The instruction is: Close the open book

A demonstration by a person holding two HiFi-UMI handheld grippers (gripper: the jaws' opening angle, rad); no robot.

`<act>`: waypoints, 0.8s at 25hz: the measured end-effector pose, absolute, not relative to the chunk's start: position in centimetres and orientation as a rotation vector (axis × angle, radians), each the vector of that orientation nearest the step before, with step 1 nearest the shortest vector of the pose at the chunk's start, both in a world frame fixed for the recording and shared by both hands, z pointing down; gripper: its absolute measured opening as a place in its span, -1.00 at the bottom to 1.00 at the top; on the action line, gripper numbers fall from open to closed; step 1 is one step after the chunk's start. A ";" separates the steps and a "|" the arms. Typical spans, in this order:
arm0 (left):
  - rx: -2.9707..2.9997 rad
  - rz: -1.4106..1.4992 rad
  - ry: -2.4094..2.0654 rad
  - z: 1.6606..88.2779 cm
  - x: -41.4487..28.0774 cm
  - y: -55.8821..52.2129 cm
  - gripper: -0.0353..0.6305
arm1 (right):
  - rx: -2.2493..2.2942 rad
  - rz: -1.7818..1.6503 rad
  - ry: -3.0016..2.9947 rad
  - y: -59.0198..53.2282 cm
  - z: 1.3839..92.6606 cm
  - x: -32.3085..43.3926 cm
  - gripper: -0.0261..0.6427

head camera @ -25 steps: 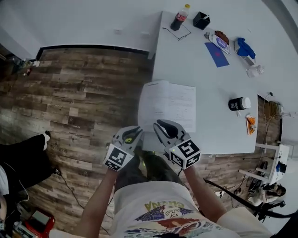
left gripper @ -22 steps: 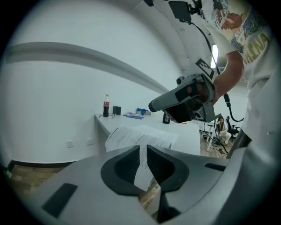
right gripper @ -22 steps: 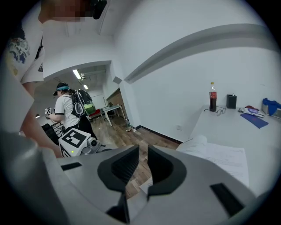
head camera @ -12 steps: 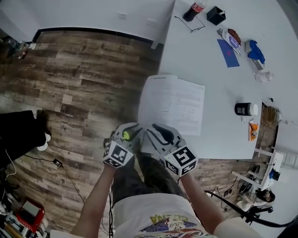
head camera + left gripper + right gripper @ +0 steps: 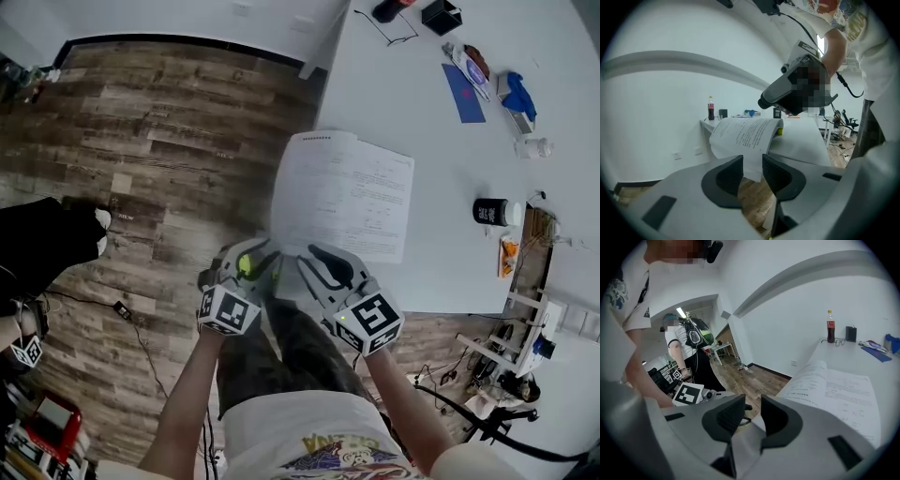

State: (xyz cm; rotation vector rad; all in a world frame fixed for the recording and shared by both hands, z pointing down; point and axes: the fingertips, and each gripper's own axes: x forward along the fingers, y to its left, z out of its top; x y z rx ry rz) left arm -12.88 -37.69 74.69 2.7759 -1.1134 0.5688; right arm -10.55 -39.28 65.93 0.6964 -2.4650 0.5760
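Observation:
The open book (image 5: 342, 192) lies flat on the white table (image 5: 441, 267), its left pages overhanging the table's left edge. Both grippers hover at its near edge. My left gripper (image 5: 255, 255) is open; its jaws have just been opening. In the left gripper view the curved hanging page (image 5: 745, 133) shows in the gap of the left gripper (image 5: 752, 171), and the pads do not press it. My right gripper (image 5: 323, 262) stands open beside it, with only floor seen through the right gripper (image 5: 752, 416) and the book (image 5: 839, 390) to its right.
At the table's far end stand a cola bottle (image 5: 829, 332), glasses (image 5: 389, 26) and a black box (image 5: 441, 14). A blue card (image 5: 463, 91), blue cloth (image 5: 516, 94) and black jar (image 5: 487, 212) lie right. A second person (image 5: 689, 350) stands on the wood floor (image 5: 159, 122).
Both grippers have sunk and now sit just below the book's near edge rather than over it. The left jaws have spread apart.

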 end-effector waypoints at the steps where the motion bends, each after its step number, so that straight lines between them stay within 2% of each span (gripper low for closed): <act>1: 2.784 0.571 -1.114 74.7 -12.9 -37.4 -0.57 | 0.693 0.581 -2.464 -39.2 66.1 -10.5 -0.67; 12: 2.722 0.685 -1.123 78.1 -12.2 -37.2 -0.54 | 0.683 0.597 -2.464 -38.3 66.6 -11.0 -0.67; 20: 2.646 0.642 -1.197 78.0 -13.2 -38.6 -0.55 | 0.724 0.606 -2.447 -38.2 66.3 -10.0 -0.67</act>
